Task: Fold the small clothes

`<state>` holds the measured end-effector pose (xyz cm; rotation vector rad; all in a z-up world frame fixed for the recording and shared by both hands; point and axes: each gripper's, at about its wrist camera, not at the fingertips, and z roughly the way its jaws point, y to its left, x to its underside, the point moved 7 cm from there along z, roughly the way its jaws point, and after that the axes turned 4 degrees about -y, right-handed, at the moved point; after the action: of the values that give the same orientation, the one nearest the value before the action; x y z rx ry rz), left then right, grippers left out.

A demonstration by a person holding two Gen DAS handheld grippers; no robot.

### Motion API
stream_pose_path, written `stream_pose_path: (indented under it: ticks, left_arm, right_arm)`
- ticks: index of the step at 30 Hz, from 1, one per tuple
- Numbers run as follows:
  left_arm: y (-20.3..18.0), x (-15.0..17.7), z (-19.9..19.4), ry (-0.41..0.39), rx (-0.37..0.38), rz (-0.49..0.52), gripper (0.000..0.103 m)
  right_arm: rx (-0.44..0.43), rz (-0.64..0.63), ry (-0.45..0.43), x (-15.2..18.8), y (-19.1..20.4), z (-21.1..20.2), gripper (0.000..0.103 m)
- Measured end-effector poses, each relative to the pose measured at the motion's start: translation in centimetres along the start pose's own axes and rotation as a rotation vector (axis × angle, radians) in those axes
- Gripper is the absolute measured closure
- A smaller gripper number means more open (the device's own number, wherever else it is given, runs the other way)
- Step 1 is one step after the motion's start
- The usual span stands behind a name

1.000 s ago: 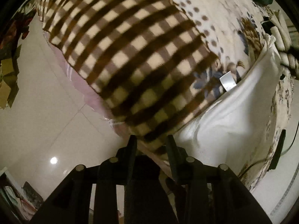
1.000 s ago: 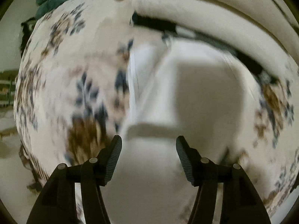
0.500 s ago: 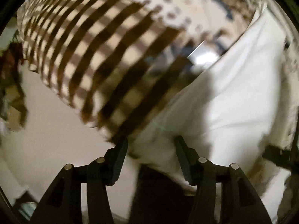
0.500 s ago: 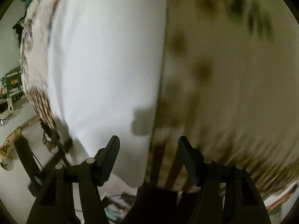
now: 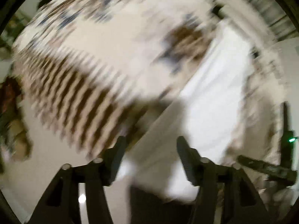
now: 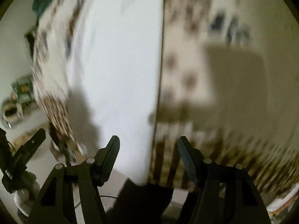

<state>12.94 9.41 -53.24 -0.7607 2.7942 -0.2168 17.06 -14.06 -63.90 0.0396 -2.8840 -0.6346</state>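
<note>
The white garment (image 5: 211,100) lies spread on a bed, over a floral bedspread (image 5: 115,35) — in the left wrist view it runs from the far right down to the near edge, its near corner reaching between the fingers of the left hand-held gripper (image 5: 149,158). That gripper's jaws stand apart, with nothing pinched; whether the cloth touches the fingers is lost in blur. In the right wrist view the same white garment (image 6: 119,59) fills the left-centre, its straight right edge running down to a point between the fingers of the right hand-held gripper (image 6: 148,157), which is also spread wide and holds nothing. Right of that edge lies the floral bedspread (image 6: 233,37), with a square shadow across it. A brown checked blanket (image 5: 74,100) covers the near left part of the bed — streaked by motion. Pale floor (image 5: 46,160) shows at the near left, beyond the bed's edge.
</note>
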Motion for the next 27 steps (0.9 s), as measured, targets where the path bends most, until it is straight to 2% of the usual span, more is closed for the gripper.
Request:
stream_pose_path:
  ticks: [1, 3, 7, 10, 13, 16, 17, 18, 19, 24, 27]
  left_arm:
    - [-1.5, -1.9, 0.5, -0.017, 0.04, 0.002, 0.037]
    - [-4.5, -6.7, 2.2, -0.045, 0.13, 0.008, 0.037]
    - [-11.3, -16.7, 7.8, -0.053, 0.288, 0.065, 0.037]
    - [-15.5, -22.4, 12.5, -0.021, 0.368, 0.122, 0.037]
    - [-18.9, -27.0, 18.6, 0.059, 0.412, 0.173, 0.037]
    - [-20.2, -28.6, 22.3, 0.118, 0.456, 0.18, 0.04]
    - [-20.6, -29.1, 23.1, 0.122, 0.47, 0.176, 0.047]
    - [-20.6, -29.6, 23.4, 0.107, 0.474, 0.172, 0.062]
    - [-20.5, -29.9, 23.6, 0.098, 0.475, 0.174, 0.091]
    - [-18.7, -30.3, 24.2, 0.108, 0.489, 0.21, 0.091]
    - [-18.7, -30.5, 24.0, 0.144, 0.548, 0.186, 0.086]
  right_arm:
    - [-0.009, 0.015, -0.034, -2.0, -0.2, -1.3, 0.036]
    - [-0.022, 0.045, -0.095, -6.1, -0.7, -3.2, 0.036]
    - [-0.064, 0.1, -0.235, -15.5, -2.1, -6.3, 0.036]
    - [-0.131, 0.143, -0.3, -24.2, -3.8, -7.7, 0.036]
    - [-0.201, 0.201, -0.344, -31.0, -5.3, -7.8, 0.033]
    - [-0.276, 0.249, -0.356, -36.3, -5.5, -6.8, 0.032]
    - [-0.286, 0.26, -0.354, -37.5, -5.5, -6.3, 0.032]
    - [-0.297, 0.27, -0.35, -38.7, -5.4, -5.8, 0.032]
    - [-0.289, 0.278, -0.345, -39.5, -5.6, -5.4, 0.032]
    - [-0.088, 0.242, -0.351, -41.0, -6.4, -5.3, 0.037]
    - [-0.082, 0.24, -0.349, -40.7, -5.7, -6.1, 0.037]
